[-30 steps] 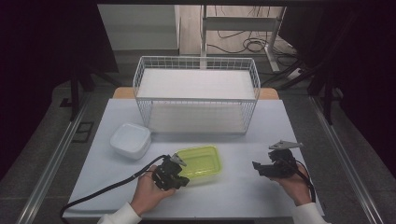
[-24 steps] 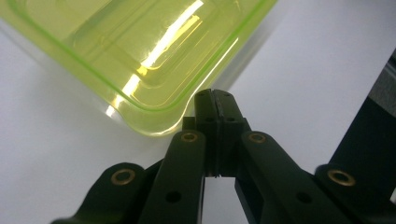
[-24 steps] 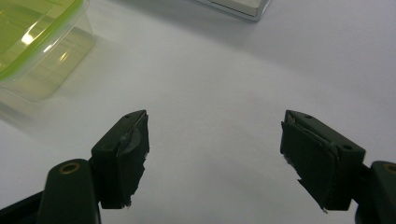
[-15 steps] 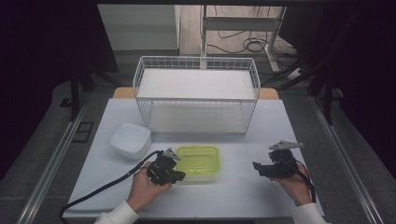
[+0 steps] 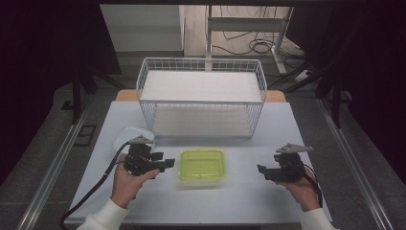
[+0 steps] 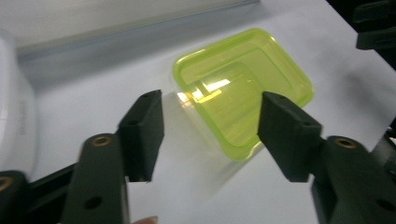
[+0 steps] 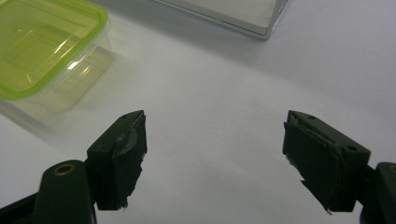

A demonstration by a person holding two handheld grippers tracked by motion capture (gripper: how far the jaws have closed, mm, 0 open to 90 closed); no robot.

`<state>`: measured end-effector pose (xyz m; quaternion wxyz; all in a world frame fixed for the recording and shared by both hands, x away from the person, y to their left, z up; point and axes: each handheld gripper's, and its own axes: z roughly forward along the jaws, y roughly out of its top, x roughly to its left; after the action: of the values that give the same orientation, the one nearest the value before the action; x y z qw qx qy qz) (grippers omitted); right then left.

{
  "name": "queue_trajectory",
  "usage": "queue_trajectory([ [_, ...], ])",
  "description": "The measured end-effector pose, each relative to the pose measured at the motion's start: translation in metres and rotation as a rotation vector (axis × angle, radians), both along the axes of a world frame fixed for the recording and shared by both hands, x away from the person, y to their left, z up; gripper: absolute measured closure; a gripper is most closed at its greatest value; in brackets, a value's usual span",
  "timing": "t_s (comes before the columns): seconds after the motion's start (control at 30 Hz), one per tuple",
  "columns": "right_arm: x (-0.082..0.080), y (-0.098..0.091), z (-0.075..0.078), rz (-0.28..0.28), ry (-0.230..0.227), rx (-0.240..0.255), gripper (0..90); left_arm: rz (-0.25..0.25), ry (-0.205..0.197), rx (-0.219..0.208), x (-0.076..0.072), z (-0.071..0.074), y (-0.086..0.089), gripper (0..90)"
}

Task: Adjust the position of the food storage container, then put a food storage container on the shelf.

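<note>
A clear container with a yellow-green lid (image 5: 202,165) sits on the white table, front centre. My left gripper (image 5: 170,164) hovers just left of it, pointing at its left edge. Its jaws have just been opening and hold nothing. In the left gripper view the container (image 6: 243,88) lies a little beyond the spread fingers of the left gripper (image 6: 212,109). My right gripper (image 5: 261,170) rests well to the right of the container, open and empty. In the right gripper view the container (image 7: 42,42) shows at upper left, beyond the right gripper (image 7: 215,135).
A white wire basket (image 5: 201,96) stands at the back middle of the table. A white lidded container (image 5: 129,134) lies just behind my left hand. Bare tabletop (image 5: 244,191) lies between the green-lidded container and my right gripper.
The left gripper has let go at the container's left edge, opened its jaws, and drawn back to the left and upward. The container stays on the table. The right gripper has not moved.
</note>
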<state>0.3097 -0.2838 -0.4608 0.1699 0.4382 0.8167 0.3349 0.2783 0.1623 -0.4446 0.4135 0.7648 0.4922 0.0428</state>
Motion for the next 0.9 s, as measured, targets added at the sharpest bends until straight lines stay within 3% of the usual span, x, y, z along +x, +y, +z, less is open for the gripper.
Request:
queue_trajectory([
  [0.3,0.0,0.0,0.002,0.003,-0.002,0.024,21.0,-0.005,0.037,-0.031,0.006,-0.009,0.004,33.3],
  [0.6,-0.001,0.011,0.011,0.037,-0.015,0.13,21.0,-0.011,0.063,-0.053,0.006,-0.013,0.005,31.4],
  [0.73,-0.001,0.021,0.012,0.07,0.01,0.15,22.0,-0.017,0.07,-0.067,0.008,-0.016,0.004,32.4],
  [0.9,-0.001,0.03,0.014,0.093,0.031,0.175,22.8,-0.032,0.117,-0.093,0.013,-0.024,-0.001,33.3],
])
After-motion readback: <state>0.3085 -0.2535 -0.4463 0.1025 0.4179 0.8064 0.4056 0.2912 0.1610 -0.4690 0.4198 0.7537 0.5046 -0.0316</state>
